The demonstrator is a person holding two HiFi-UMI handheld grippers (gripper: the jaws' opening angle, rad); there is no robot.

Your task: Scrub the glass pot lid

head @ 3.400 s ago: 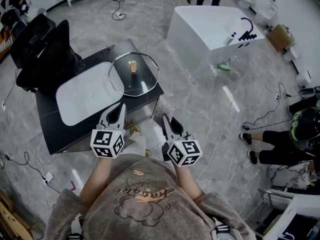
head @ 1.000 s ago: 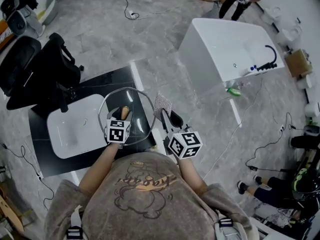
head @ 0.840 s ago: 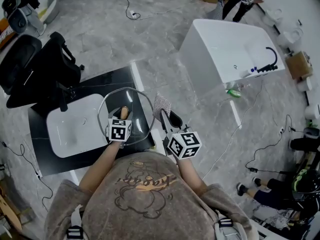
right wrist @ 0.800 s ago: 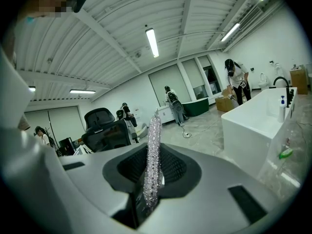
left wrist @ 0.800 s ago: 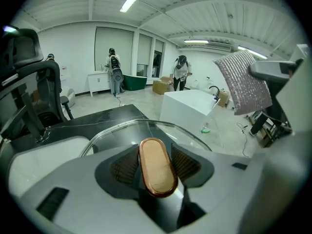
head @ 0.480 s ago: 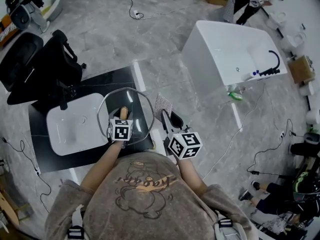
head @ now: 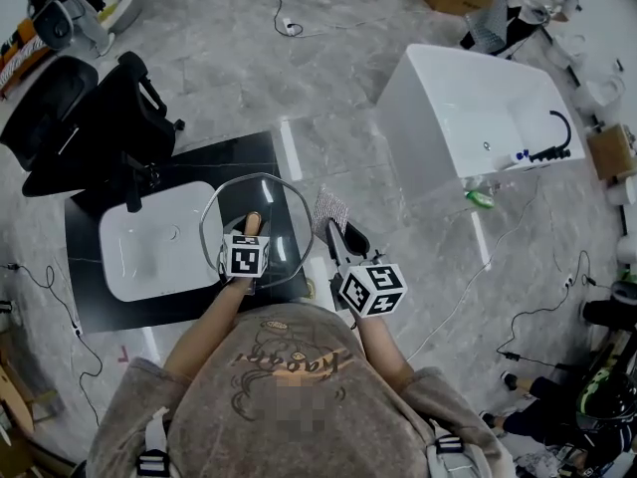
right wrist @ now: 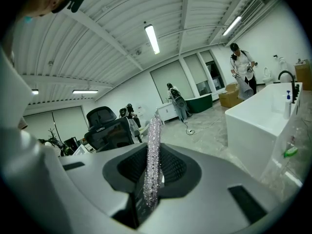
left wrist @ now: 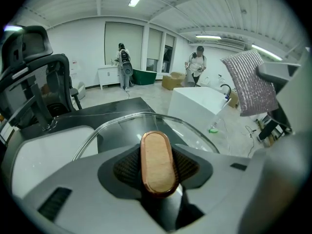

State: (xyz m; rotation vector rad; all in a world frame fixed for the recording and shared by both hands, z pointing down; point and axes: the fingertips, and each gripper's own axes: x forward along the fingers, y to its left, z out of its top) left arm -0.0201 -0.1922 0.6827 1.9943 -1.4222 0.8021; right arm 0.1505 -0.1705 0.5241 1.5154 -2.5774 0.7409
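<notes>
lid [head: 286,217] on table [head: 224,160], basin [head: 149,252] left of it

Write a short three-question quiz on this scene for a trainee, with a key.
1. True or false: the right hand-held gripper is empty.
2. What does the left hand-held gripper clasp: A) the wooden lid handle B) a bottle C) a cable?
3. Head view: the white basin lies ___ of the glass lid.
Key: 1 false, it grips the sparkly cloth. 2 A; the jaws have just been closing on it. 3 left.
</notes>
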